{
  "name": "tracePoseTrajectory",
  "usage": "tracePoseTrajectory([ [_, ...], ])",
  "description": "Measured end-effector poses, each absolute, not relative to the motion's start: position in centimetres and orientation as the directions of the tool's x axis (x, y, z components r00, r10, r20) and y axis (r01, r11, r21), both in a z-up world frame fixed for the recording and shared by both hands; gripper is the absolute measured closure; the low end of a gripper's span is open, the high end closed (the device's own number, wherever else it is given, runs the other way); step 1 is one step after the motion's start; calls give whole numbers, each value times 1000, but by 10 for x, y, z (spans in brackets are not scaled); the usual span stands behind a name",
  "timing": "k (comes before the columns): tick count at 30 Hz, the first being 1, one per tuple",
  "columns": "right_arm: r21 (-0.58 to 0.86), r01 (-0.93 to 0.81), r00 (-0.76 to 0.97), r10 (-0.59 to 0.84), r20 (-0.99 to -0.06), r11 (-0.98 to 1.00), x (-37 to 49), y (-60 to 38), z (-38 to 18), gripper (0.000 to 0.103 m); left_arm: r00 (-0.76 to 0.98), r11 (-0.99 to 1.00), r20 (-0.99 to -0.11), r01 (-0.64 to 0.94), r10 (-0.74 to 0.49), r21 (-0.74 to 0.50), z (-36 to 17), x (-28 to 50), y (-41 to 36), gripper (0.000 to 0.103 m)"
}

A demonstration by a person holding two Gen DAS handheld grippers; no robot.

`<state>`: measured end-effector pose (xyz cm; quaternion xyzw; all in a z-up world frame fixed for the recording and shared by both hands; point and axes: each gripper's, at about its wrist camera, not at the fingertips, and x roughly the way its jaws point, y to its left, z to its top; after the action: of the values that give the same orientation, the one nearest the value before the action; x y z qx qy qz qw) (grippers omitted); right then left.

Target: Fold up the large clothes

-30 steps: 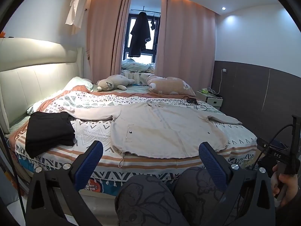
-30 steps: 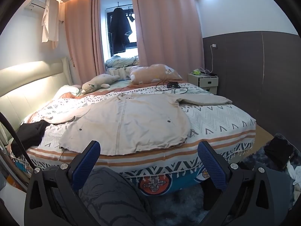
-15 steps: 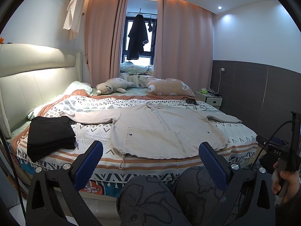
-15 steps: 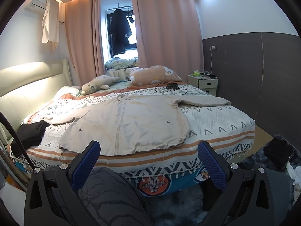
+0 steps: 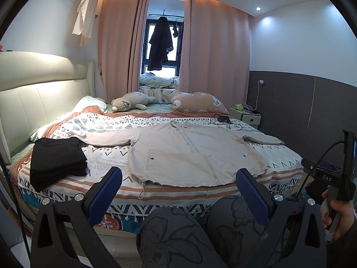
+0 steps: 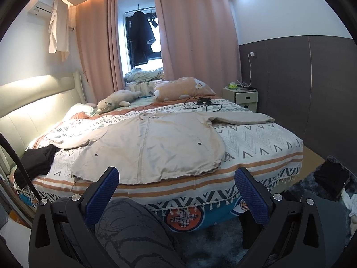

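Coat flat — beyond both tools

1 beige coat, 2 plush toys

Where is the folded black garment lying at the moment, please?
In the left wrist view, the folded black garment lies on the bed at its near left corner, by the headboard, just left of the beige jacket and its outstretched sleeve.

Both wrist views, bed-foot, facing bed
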<state>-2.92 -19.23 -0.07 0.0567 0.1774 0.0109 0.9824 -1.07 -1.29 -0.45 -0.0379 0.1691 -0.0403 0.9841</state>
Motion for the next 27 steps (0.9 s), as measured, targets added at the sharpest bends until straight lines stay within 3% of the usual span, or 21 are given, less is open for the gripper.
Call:
tracePoseTrajectory([
  [27, 162, 13, 942, 42, -332, 987, -13, -195, 3, 0, 940, 993, -330, 58, -88, -102, 0, -8, -9, 0],
])
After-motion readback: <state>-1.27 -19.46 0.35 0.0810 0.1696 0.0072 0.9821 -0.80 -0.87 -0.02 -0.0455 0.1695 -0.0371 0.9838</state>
